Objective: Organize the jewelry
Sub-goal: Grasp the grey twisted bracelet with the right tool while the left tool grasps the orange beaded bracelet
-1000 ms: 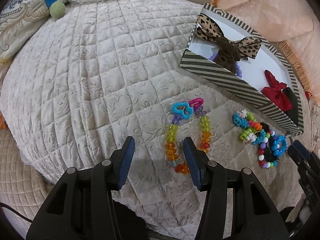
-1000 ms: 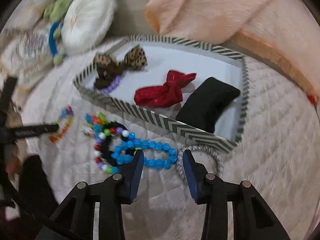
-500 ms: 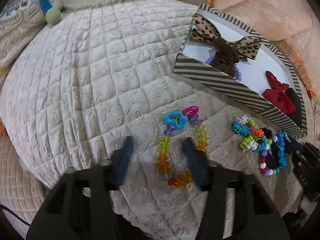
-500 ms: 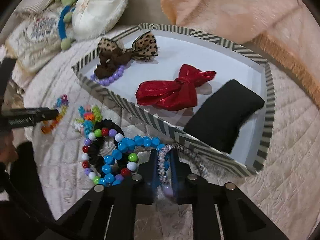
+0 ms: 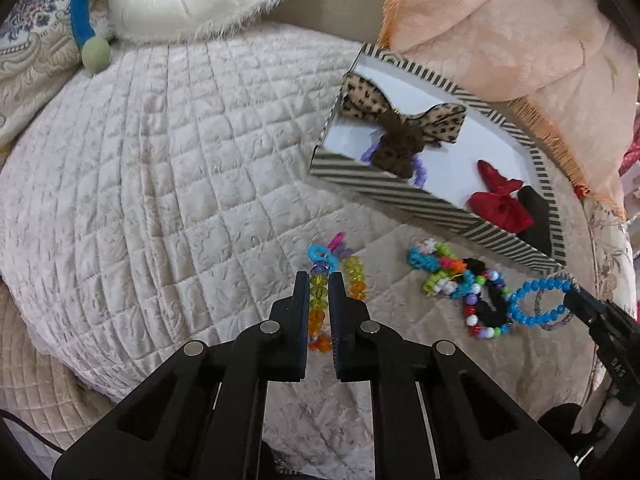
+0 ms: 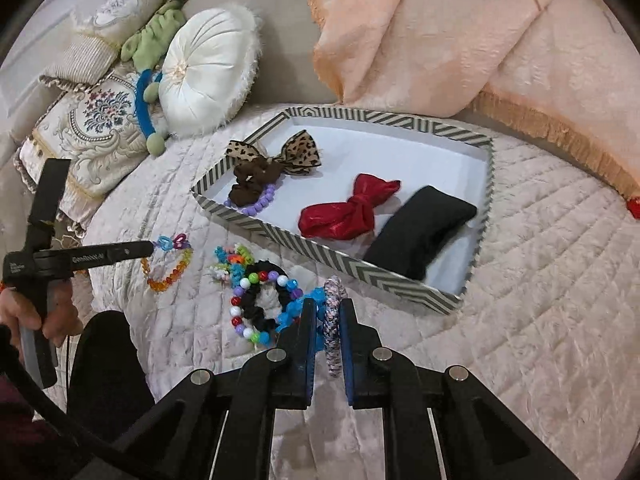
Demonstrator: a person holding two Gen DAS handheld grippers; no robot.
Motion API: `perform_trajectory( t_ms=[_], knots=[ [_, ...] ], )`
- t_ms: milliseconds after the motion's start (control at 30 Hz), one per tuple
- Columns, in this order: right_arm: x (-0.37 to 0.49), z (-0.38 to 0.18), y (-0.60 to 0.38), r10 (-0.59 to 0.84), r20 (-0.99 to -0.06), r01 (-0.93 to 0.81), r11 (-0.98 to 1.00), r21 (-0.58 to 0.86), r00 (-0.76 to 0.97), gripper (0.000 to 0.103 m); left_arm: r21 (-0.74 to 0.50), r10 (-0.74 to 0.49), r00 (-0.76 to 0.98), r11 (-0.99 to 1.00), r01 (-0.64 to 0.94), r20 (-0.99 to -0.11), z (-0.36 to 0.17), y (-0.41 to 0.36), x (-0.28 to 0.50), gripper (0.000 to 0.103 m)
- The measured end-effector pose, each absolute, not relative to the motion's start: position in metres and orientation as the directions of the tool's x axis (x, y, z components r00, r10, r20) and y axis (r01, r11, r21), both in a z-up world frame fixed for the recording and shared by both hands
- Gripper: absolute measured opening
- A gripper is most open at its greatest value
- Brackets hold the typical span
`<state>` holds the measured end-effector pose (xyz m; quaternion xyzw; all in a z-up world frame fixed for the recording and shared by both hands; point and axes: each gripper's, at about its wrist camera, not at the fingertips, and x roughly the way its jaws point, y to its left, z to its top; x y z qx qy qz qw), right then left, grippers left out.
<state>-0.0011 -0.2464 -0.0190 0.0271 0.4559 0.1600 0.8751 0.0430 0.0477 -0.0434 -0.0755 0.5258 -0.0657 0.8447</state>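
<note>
On a quilted cream bedspread (image 5: 168, 168), the left gripper (image 5: 319, 280) is clamped on a rainbow crystal-bead bracelet (image 5: 318, 294), one strand pinched between its jaws while the other strand and the blue and pink links lie just ahead on the quilt. To its right, the right gripper (image 6: 327, 320) is clenched on a speckled pink-grey braided band (image 6: 333, 316), with a bright blue bead bracelet (image 6: 298, 312) caught at its left jaw. A black scrunchie ringed with coloured beads (image 6: 260, 304) and a tangle of neon coil ties (image 6: 232, 260) rest between the two. Beyond, a striped box (image 6: 360, 272) holds a leopard bow (image 6: 296, 154), red bow (image 6: 348, 212) and black cushion (image 6: 424, 228).
</note>
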Motion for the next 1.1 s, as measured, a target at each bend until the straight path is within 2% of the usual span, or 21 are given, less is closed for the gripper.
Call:
perform_trajectory(
  t_ms=[200, 433, 500, 633, 733, 833, 900, 1033, 1100],
  knots=[
    [-0.01, -0.022, -0.261, 0.351, -0.781, -0.222, 0.936, 0.274, 0.517, 0.01, -0.193, -0.187, 0.43, 0.981, 0.03, -0.883, -0.046, 0.05, 0.038, 0.008],
    [-0.024, -0.045, -0.251, 0.404, -0.831, -0.256, 0.911, 0.325, 0.383, 0.011, -0.187, -0.175, 0.396, 0.982, 0.008, -0.901, -0.059, 0.05, 0.038, 0.008],
    [-0.028, -0.047, -0.252, 0.416, -0.829, -0.254, 0.906, 0.34, 0.373, 0.013, -0.183, -0.171, 0.391, 0.983, 0.007, -0.904, -0.06, 0.049, 0.037, 0.008],
    [-0.04, -0.044, -0.259, 0.435, -0.821, -0.244, 0.898, 0.366, 0.369, 0.028, -0.179, -0.163, 0.395, 0.984, -0.004, -0.904, -0.059, 0.051, 0.038, 0.008],
    [-0.047, -0.042, -0.269, 0.4, -0.832, -0.219, 0.915, 0.338, 0.385, 0.028, -0.182, -0.158, 0.396, 0.983, -0.023, -0.904, -0.058, 0.055, 0.04, 0.01],
    [-0.045, -0.051, -0.28, 0.363, -0.855, -0.164, 0.931, 0.325, 0.371, 0.028, -0.179, -0.153, 0.389, 0.983, -0.032, -0.909, -0.061, 0.056, 0.042, 0.019],
    [-0.042, -0.054, -0.287, 0.381, -0.847, -0.126, 0.924, 0.36, 0.37, 0.028, -0.181, -0.156, 0.376, 0.983, -0.033, -0.913, -0.064, 0.054, 0.043, 0.033],
    [-0.038, -0.049, -0.295, 0.355, -0.838, -0.088, 0.932, 0.351, 0.415, 0.028, -0.17, -0.148, 0.354, 0.985, -0.032, -0.924, -0.071, 0.047, 0.044, 0.035],
    [-0.037, -0.048, -0.292, 0.33, -0.841, -0.103, 0.943, 0.318, 0.428, 0.021, -0.158, -0.137, 0.359, 0.987, -0.029, -0.923, -0.072, 0.044, 0.045, 0.035]
  ],
)
